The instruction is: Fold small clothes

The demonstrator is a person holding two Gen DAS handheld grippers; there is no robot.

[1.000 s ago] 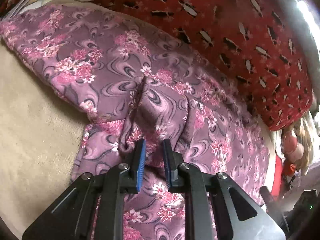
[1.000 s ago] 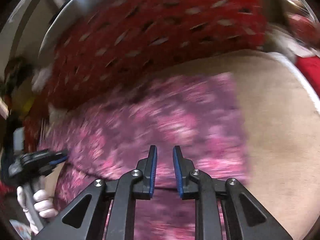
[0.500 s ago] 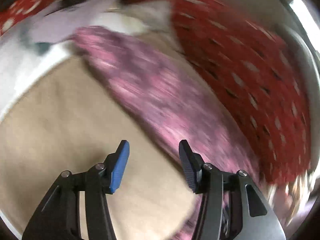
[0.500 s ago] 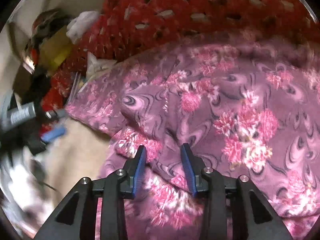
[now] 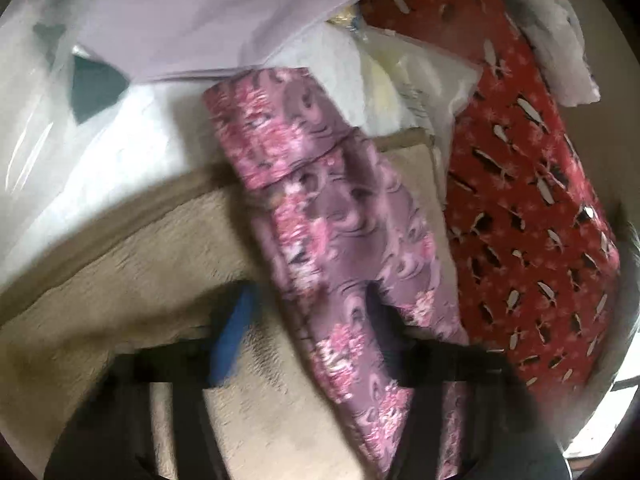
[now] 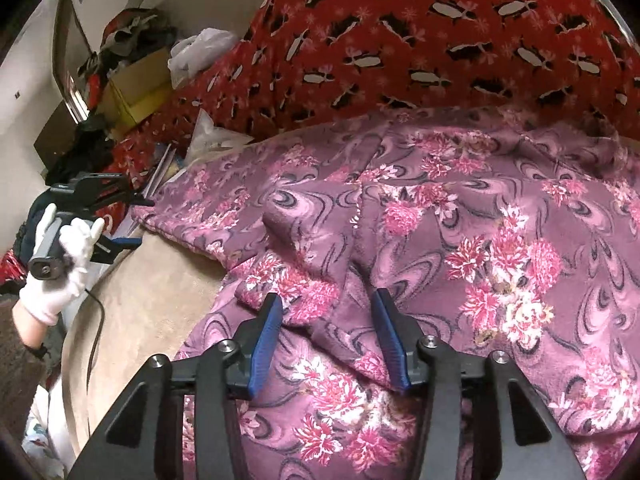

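Observation:
A purple garment with pink flowers [image 6: 440,220] lies spread on a beige blanket [image 6: 152,300]. My right gripper [image 6: 328,312] hovers low over its near part. Its jaws are opening, and a raised fold of the cloth sits between the blue pads [image 6: 268,332] without being pressed. My left gripper [image 6: 138,220] is at the garment's far left corner, held by a white-gloved hand [image 6: 60,272]. In the blurred left wrist view a narrow strip of the garment [image 5: 340,240] runs between the fingers of the left gripper [image 5: 308,320]. The jaws are closing but still stand apart.
A red blanket with a black and white print [image 6: 400,40] is piled behind the garment. White plastic bags and papers [image 5: 200,20] lie past the garment's left end. A yellow cardboard box [image 6: 136,88] and dark clutter stand at the far left by the wall.
My left gripper swung left from the middle of the garment to its corner and opened wide. My right gripper came in over the near fold, opened wider and then held still.

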